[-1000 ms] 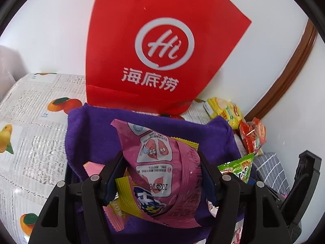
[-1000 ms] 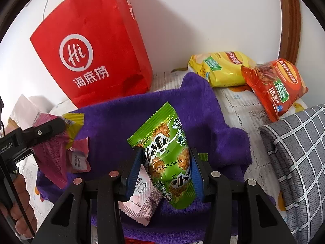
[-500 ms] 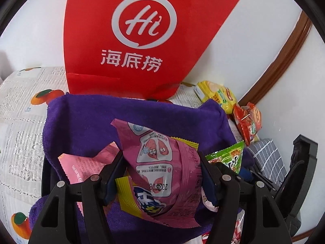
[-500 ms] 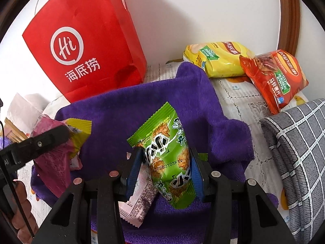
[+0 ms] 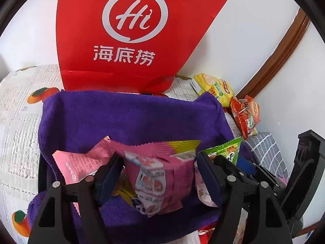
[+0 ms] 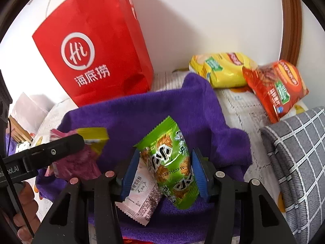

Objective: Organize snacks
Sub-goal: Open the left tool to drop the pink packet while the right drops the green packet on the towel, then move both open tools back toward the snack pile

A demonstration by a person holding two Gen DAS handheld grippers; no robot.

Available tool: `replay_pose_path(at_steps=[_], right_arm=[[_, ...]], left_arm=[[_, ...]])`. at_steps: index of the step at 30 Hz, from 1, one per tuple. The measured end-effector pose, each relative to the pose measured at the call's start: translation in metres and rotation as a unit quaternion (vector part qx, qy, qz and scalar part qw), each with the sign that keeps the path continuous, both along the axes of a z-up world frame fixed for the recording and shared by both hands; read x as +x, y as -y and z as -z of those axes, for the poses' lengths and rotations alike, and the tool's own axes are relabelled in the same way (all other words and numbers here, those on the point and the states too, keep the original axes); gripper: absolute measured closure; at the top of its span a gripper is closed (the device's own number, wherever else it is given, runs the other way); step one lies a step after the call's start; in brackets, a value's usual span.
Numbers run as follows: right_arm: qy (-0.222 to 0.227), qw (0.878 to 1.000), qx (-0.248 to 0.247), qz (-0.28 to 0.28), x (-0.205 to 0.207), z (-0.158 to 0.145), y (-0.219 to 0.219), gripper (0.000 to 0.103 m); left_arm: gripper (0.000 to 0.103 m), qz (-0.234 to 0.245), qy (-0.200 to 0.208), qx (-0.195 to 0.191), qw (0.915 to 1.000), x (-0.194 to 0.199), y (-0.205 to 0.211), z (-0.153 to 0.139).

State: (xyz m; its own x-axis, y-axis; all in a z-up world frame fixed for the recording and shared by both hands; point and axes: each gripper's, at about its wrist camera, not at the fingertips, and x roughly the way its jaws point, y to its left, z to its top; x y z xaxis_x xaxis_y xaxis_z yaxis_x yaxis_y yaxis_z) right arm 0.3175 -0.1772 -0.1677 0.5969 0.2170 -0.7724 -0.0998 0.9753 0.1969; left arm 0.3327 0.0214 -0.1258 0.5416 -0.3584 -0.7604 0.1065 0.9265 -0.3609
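A dark pink snack packet, blurred and tipped over, lies on the purple towel between the fingers of my left gripper. The jaws are opening and the pads stand clear of it on both sides. A light pink packet rests beside it on the left. My right gripper has its jaws opening too. The green snack packet stands between its blue pads, and a sliver of gap shows on the left side. A white packet lies under the green one.
A red paper bag stands behind the towel against the wall. A yellow packet and an orange-red packet lie at the back right. A grey checked cloth is on the right. A hand holds the left gripper.
The left jaws have widened and the dark pink packet has dropped and tipped forward onto the towel. The right jaws have widened slightly around the green packet, which still stands upright.
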Motion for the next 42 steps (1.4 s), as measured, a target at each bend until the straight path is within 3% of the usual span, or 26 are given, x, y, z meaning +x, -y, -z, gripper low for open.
replay_pose_path(at_steps=[13, 22, 29, 35, 38, 42], right_arm=[[0.044, 0.999, -0.008, 0.024, -0.006, -0.015, 0.007, 0.051], [0.032, 0.999, 0.031, -0.008, -0.018, -0.023, 0.005, 0.051], [0.028, 0.999, 0.028, -0.03, -0.054, -0.026, 0.003, 0.05], [-0.014, 0.999, 0.034, -0.036, -0.093, -0.017, 0.013, 0.038], [-0.027, 0.997, 0.039, -0.054, -0.111, -0.011, 0.008, 0.022], [-0.038, 0.997, -0.008, -0.069, -0.119, 0.001, -0.009, 0.022]], left_arm=[[0.022, -0.002, 0.01, 0.01, 0.9999, -0.018, 0.007, -0.02], [0.022, 0.001, 0.025, -0.039, 0.9989, -0.068, -0.011, -0.026], [0.022, -0.002, 0.04, 0.037, 0.9985, -0.101, -0.019, -0.015], [0.022, 0.009, 0.039, 0.035, 0.9986, -0.113, -0.025, -0.014], [0.022, 0.009, 0.036, 0.019, 0.9991, -0.116, -0.031, -0.014], [0.022, 0.008, 0.034, -0.004, 0.9994, -0.118, -0.034, -0.016]])
